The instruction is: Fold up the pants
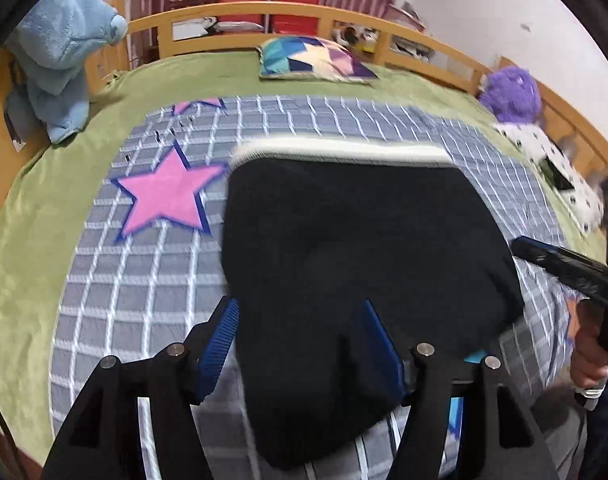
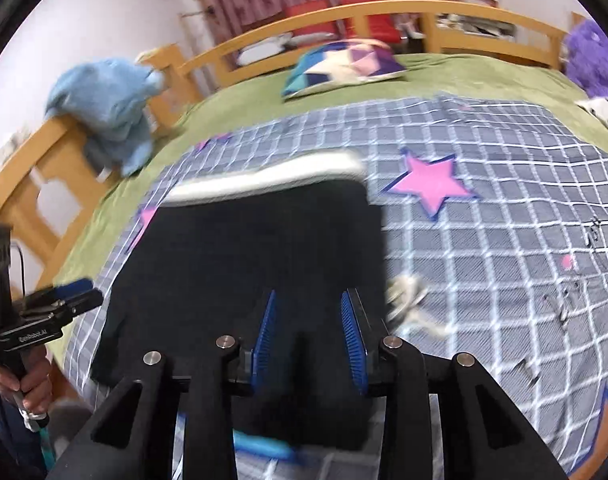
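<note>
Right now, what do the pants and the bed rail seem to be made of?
Pants: soft black fabric, matte, probably knit or fleece; it drapes and shows no shine, and a white band runs along the far edge. Bed rail: wood, light yellow with a smooth finish; grain is too blurred to see.

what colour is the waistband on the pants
White, against the black pants; the waistband shows best in the left wrist view.

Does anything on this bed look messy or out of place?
Mostly tidy. The black pants lie folded on the checked blanket, but a pale drawstring spills loose from their right edge. A blue plush toy slumps over the bed rail.
</note>
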Demonstrator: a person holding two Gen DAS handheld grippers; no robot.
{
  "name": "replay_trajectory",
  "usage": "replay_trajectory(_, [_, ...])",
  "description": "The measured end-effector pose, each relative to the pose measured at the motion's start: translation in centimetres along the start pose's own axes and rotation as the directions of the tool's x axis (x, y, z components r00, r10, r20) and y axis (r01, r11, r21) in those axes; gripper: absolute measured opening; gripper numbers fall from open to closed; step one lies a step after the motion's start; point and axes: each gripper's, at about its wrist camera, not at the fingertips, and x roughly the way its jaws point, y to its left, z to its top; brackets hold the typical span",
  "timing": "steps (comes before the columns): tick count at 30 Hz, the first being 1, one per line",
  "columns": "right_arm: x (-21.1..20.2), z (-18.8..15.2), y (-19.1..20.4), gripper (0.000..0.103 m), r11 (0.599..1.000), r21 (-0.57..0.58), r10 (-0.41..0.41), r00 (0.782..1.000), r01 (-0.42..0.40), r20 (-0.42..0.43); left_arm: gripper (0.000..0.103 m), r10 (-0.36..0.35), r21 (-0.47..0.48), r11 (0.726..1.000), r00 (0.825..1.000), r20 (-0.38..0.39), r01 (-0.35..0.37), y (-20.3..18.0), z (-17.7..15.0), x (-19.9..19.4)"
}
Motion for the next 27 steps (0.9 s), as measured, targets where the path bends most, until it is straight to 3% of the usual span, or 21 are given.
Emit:
replay_trajectory(3, [3.0,-2.5,0.4,0.033,0.997,-0.02,-0.076,0.988,0.074,-0.132,0.062,0.045,0.015,0.999,0.996,-0.072,-0.044,-1.3,-3.1,2.2])
replay_trajectory(5, [3.5,-3.3,0.2,0.033,0.998,0.008,-0.068,0.987,0.07,-0.147,0.064,0.09,0.044,0.995,0.994,-0.065,-0.087,-1.4,-4.5,3.5])
replay_trajectory(8, [2.6,-2.8,0.0,0.033,0.999,-0.011,-0.046,0.979,0.045,-0.197,0.064,0.05,0.022,0.999,0.996,-0.079,-0.049,-0.9,-3.6,2.5])
replay_trajectory(10, [1.2,-1.9,-0.4,0.033,1.0,-0.014,-0.013,0.988,0.011,-0.154,0.064,-0.007,0.006,1.0,0.999,-0.051,0.008,-0.6,-2.0,1.3])
replay_trajectory(13, [-0.2,0.5,-0.9,0.042,0.999,-0.02,-0.043,0.999,0.043,-0.014,0.065,-0.008,0.015,1.0,1.0,0.02,0.008,-0.5,0.9,0.9])
replay_trajectory(19, [1.4,8.3,-0.4,0.043,1.0,0.0,-0.014,0.986,0.014,0.165,0.065,0.004,-0.041,0.999,0.994,0.11,0.001,-0.8,8.8,4.4])
replay_trajectory(22, [5.5,10.5,0.6,0.049,0.999,-0.047,-0.01,0.985,0.018,0.172,0.067,0.049,-0.048,0.998,0.992,0.115,-0.044,-1.2,11.2,7.9])
replay_trajectory(24, [10.6,9.9,-0.6,0.05,0.998,-0.02,-0.052,0.995,0.054,0.082,0.067,0.114,-0.059,0.992,0.991,0.07,-0.11,-0.9,11.3,11.1])
replay_trajectory(27, [11.5,8.9,0.0,0.05,0.989,-0.072,-0.116,0.984,0.127,0.138,0.069,0.138,-0.041,0.99,0.99,0.032,-0.136,-0.7,10.3,13.9])
